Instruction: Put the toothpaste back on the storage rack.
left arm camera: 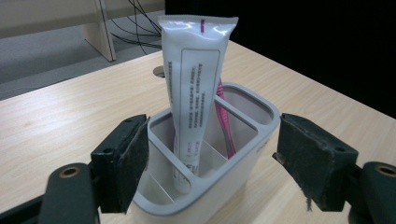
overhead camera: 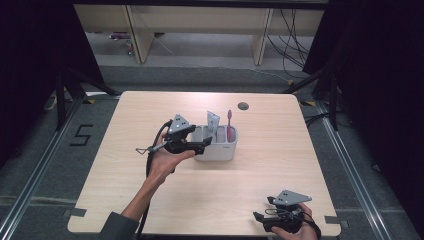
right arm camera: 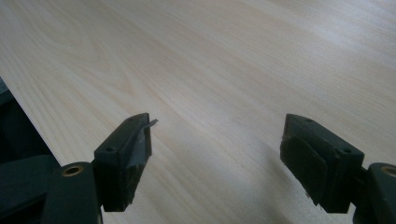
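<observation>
A white divided holder (overhead camera: 218, 150) (left arm camera: 243, 163) stands near the middle of the table. A white toothpaste tube (overhead camera: 213, 121) (left arm camera: 194, 79) stands upright in it, cap down. A pink toothbrush (overhead camera: 229, 125) (left arm camera: 224, 121) stands in a compartment beside the tube. My left gripper (overhead camera: 199, 146) (left arm camera: 212, 163) is open at the holder's left end, its jaws wide on either side of the holder with nothing held. My right gripper (overhead camera: 261, 219) (right arm camera: 217, 158) is open low over bare wood near the table's front right corner.
The light wooden table (overhead camera: 150, 115) has a round cable hole (overhead camera: 243, 106) at its far edge. Beyond it are a grey floor, wooden furniture legs and loose cables. Black curtains hang at both sides. A "5" is marked on the floor at the left.
</observation>
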Demonstrator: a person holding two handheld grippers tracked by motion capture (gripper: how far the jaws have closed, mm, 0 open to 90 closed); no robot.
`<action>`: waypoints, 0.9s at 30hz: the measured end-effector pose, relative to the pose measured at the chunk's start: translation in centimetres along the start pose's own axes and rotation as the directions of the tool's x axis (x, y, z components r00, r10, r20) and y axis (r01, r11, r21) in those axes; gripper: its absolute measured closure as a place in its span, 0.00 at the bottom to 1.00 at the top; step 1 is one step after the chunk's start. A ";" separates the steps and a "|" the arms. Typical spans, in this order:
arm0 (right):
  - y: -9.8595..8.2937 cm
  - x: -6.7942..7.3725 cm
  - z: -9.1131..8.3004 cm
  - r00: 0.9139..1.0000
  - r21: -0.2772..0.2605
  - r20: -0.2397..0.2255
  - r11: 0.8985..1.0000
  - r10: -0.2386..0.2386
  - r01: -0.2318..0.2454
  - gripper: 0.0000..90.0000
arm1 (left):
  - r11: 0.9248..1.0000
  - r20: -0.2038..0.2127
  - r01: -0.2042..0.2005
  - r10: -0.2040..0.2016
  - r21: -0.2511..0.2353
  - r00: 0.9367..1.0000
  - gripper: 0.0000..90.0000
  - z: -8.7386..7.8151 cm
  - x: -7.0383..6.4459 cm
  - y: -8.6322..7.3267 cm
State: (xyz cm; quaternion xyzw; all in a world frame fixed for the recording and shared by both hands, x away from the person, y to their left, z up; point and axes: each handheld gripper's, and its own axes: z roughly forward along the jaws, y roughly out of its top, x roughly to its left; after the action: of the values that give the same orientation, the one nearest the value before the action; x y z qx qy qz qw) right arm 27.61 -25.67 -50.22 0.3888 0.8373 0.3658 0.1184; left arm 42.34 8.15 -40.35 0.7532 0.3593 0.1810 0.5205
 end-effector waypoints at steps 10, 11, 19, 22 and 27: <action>0.0 0.1 0.0 1.000 0.001 -0.004 1.000 0.015 -0.015 0.28 | 1.000 -0.002 0.011 -0.011 0.004 1.000 0.24 -1.2 0.1 -1.0; 0.0 0.1 0.0 1.000 0.002 -0.003 1.000 0.014 -0.014 0.28 | 1.000 -0.002 0.015 -0.015 0.004 1.000 0.24 -1.4 0.2 -1.2; 0.0 0.0 0.0 1.000 0.001 -0.002 1.000 0.011 -0.011 0.28 | 1.000 0.000 0.030 -0.030 -0.001 1.000 0.24 -2.4 0.4 -2.1; 0.0 0.0 0.0 1.000 0.002 -0.002 1.000 0.012 -0.012 0.28 | 0.999 0.003 0.032 -0.032 0.000 0.999 0.24 -2.7 0.4 -2.3; 0.0 0.0 0.0 1.000 0.003 -0.005 1.000 0.010 -0.010 0.28 | 1.000 0.009 0.031 -0.031 0.004 0.999 0.23 -3.0 0.3 -3.0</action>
State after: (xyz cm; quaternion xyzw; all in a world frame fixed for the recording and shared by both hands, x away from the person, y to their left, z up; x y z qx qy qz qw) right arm 27.63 -25.68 -50.20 0.3921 0.8361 0.3663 0.1141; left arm 39.58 10.95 -41.91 0.7495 0.3689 0.1688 0.5231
